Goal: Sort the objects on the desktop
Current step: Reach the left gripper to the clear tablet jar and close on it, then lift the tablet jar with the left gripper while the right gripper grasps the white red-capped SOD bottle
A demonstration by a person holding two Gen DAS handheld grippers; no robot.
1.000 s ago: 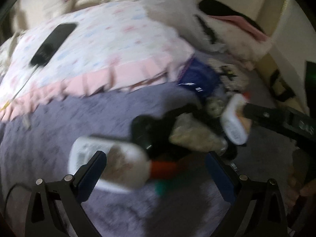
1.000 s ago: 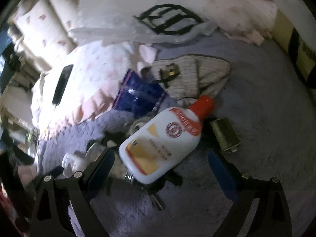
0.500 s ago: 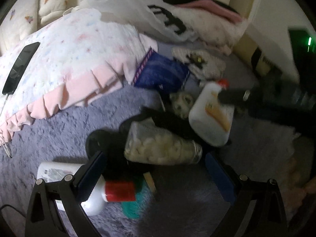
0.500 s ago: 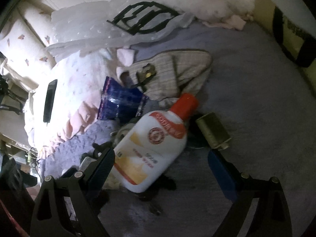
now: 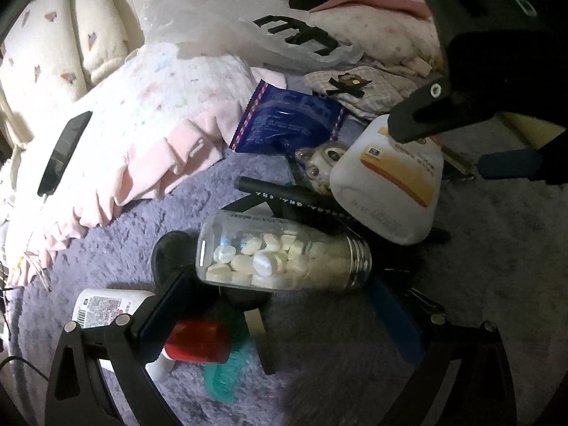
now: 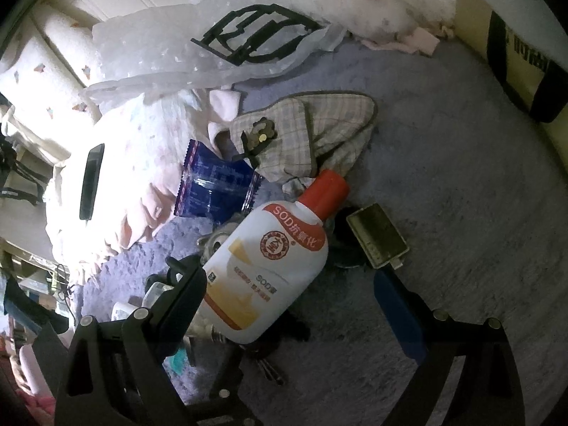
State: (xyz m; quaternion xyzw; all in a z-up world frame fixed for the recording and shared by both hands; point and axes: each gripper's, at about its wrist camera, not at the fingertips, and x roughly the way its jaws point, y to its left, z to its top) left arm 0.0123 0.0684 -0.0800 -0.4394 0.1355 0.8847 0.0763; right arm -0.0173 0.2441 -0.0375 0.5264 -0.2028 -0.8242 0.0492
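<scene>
I count two white bottles with red caps: the large lotion bottle (image 6: 273,273) lies on the purple blanket (image 6: 461,213) between my right gripper's (image 6: 289,298) spread fingers, cap toward 1 o'clock, and I cannot tell whether either finger touches it; the smaller bottle (image 5: 106,309) lies at 8 o'clock in the left view, partly behind a finger. One clear jar of white tablets (image 5: 284,259) lies on its side just ahead of my left gripper (image 5: 280,316), whose fingers stand wide apart with nothing gripped. One black tube (image 5: 294,198) rests across the jar's top, touching the lotion bottle. One teal comb (image 5: 227,372) sits at 6 o'clock. Outward: one blue foil packet (image 6: 216,188) at 11 o'clock, one plaid cloth (image 6: 312,135), one olive box (image 6: 376,239) at 2 o'clock, one phone (image 6: 91,181) on the pink-frilled pillow (image 6: 142,163).
</scene>
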